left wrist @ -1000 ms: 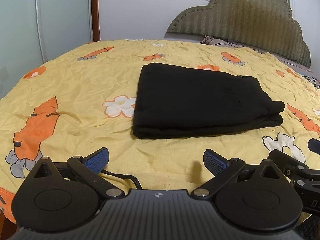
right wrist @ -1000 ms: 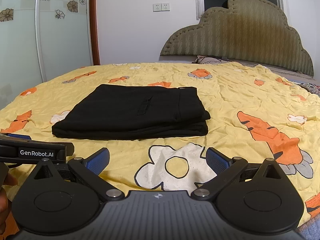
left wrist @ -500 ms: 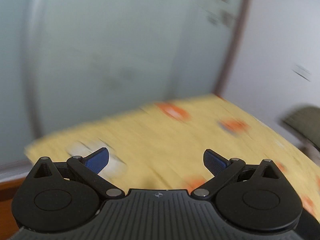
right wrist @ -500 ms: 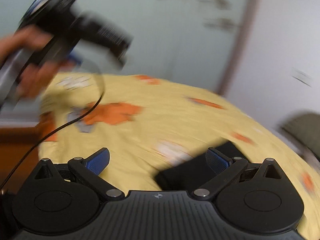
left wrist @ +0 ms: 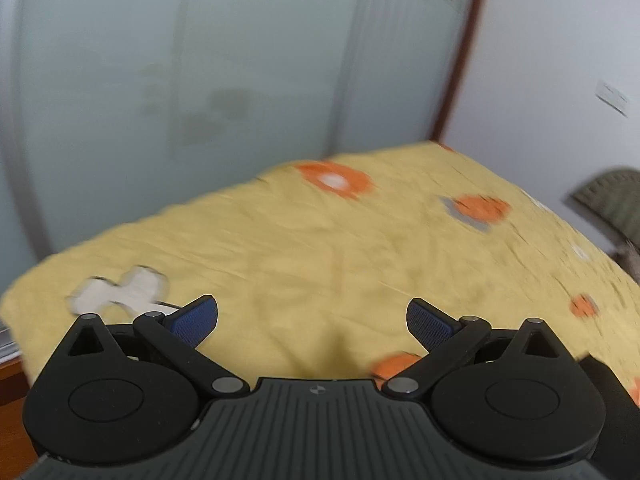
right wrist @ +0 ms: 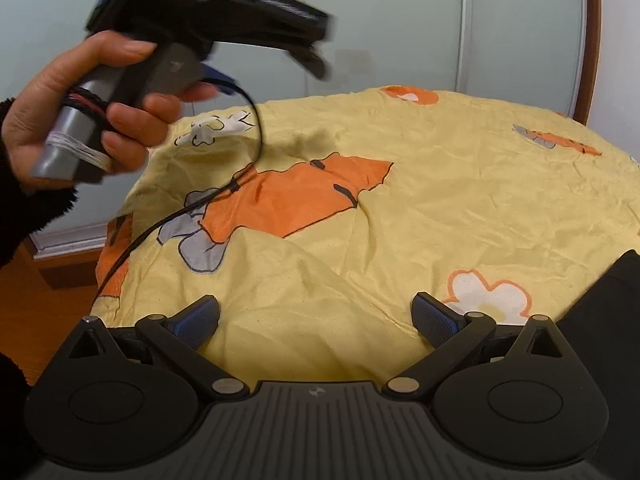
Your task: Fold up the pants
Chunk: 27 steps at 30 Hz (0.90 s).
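Yellow bedsheet [left wrist: 320, 248] with orange and white prints, blurred, fills the left wrist view. Left tool [left wrist: 312, 316]: blue-padded fingers [left wrist: 194, 318] spread wide, nothing between them, held over the sheet. Behind the bed: pale glass panels [left wrist: 180, 80], a brown frame strip [left wrist: 464, 48], a white wall [left wrist: 560, 60]. Olive headboard [left wrist: 616, 204] at the right edge. Pants not visible in this view.

Right wrist view: the same sheet [right wrist: 440, 200], sharp, creased, with a large orange print [right wrist: 296, 196] and a white flower [right wrist: 488, 292]. Right tool [right wrist: 316, 320]: fingers [right wrist: 434, 320] wide apart, empty, above the sheet. Black pants [right wrist: 600, 304] lie on the bed at the lower right edge, only a part showing, just beside the right finger. Upper left: a hand [right wrist: 80, 108] in a dark fuzzy sleeve [right wrist: 28, 216] grips the left tool's handle, raised clear of the bed; a black cable [right wrist: 240, 176] hangs from it. Wooden floor [right wrist: 40, 308] at lower left.
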### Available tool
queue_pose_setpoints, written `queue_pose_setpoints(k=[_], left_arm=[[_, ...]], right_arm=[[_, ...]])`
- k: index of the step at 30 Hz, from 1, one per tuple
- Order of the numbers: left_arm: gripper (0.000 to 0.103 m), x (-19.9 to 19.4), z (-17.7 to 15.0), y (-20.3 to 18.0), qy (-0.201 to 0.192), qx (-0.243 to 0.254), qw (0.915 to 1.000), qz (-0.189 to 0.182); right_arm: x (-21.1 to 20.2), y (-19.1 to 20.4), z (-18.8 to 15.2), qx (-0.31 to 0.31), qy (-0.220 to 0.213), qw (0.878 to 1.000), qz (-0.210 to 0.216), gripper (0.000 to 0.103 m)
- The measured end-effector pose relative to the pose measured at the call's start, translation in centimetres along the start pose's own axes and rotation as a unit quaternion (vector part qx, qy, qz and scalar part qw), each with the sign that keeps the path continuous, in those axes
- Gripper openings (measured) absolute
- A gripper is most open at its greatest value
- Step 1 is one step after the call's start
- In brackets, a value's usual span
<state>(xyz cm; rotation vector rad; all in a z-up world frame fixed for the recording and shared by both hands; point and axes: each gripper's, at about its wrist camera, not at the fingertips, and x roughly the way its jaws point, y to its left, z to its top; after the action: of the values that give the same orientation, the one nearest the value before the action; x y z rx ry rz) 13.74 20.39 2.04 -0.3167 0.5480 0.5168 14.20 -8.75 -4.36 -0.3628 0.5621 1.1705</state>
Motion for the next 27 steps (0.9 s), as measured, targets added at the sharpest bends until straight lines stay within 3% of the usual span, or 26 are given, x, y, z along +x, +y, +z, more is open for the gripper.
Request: queue_pose_setpoints(k=[5,10,14,17,22,27], left_arm=[[0.101,0.5,-0.5,-3.5,-0.015,0.076,0.9969,-0.011],[0.102,1.5,-0.7,-6.2,0.017,0.110,0.9909,-0.076],[0.102,2.5,-0.6,-7.1,0.020,0.141,0.9876,-0.066],[0.102,3.2,0.6,-6.5,0.012,0.136,0.9898,-0.039],[0.102,3.5,3.0,-3.3,-0.016,0.083,0.9959,0.033],[0.099,4.3,4.4,0.1,-0.052,0.068,0.9904,0.109]], right_arm=[[-0.4,-0.1,0.1,0.002,0.000,1.000,0.001,0.103],[-0.1,-0.3,0.2,0.003,0.001,1.000,0.002,0.103],[0.0,-0.3,0.2,0.003,0.001,1.000,0.002,0.103],[0.0,-0.3,0.2,0.002,0.001,1.000,0.002,0.103],[0.0,-0.3,0.2,0.002,0.001,1.000,0.002,0.103],[0.1,-0.3,0.3,-0.001,0.000,1.000,0.003,0.103]])
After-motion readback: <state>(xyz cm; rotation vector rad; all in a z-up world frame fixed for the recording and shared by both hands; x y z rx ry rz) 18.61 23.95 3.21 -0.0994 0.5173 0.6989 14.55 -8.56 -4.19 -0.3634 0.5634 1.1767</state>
